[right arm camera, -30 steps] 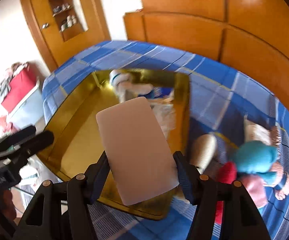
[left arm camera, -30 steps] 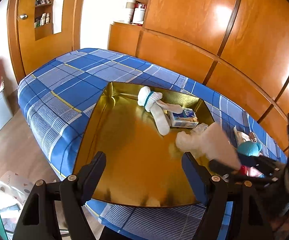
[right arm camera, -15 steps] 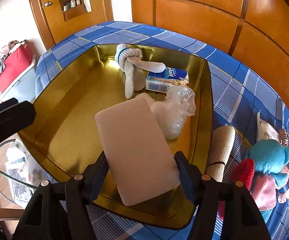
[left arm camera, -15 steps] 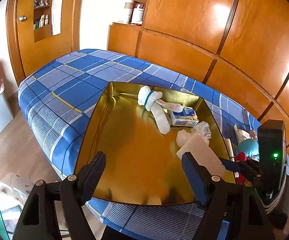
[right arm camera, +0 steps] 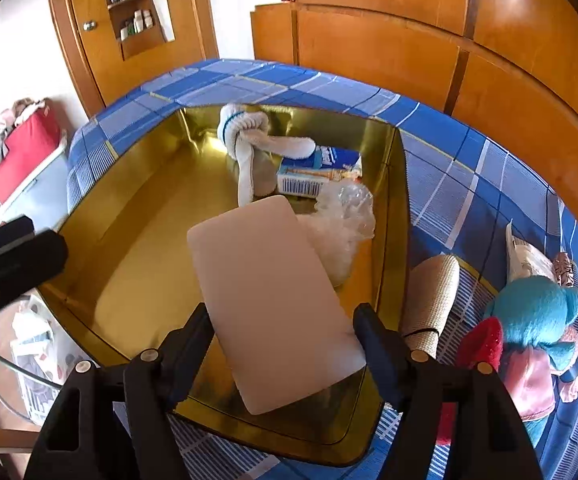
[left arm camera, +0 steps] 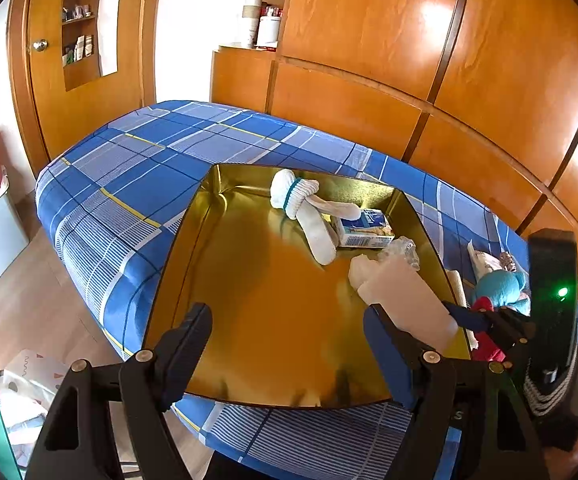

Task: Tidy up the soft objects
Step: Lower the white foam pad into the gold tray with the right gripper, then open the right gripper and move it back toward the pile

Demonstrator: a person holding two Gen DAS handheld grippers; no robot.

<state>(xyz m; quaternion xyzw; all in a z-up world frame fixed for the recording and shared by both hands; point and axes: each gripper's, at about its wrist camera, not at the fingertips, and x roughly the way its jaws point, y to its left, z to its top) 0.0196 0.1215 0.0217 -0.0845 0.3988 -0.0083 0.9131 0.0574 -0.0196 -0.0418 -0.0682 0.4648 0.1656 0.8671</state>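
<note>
My right gripper [right arm camera: 283,330] is shut on a pale pink foam pad [right arm camera: 273,300] and holds it over the near right part of the gold tray [right arm camera: 137,236]. The pad also shows in the left wrist view [left arm camera: 405,296]. In the tray lie a knotted white sock [right arm camera: 249,148], a blue tissue pack [right arm camera: 319,172] and a clear plastic bag [right arm camera: 343,224]. My left gripper [left arm camera: 289,344] is open and empty, above the tray's near edge [left arm camera: 289,400].
The tray sits on a blue plaid bed [left arm camera: 137,168]. Right of the tray lie a beige roll [right arm camera: 433,292], a blue and red plush doll [right arm camera: 537,328] and a white packet [right arm camera: 525,260]. Wooden wardrobes [left arm camera: 409,60] stand behind. A red and grey box [right arm camera: 21,156] stands on the floor left.
My right gripper has carried the foam pad forward and lower over the tray's right side, closer to the plastic bag. My left gripper has hardly moved.
</note>
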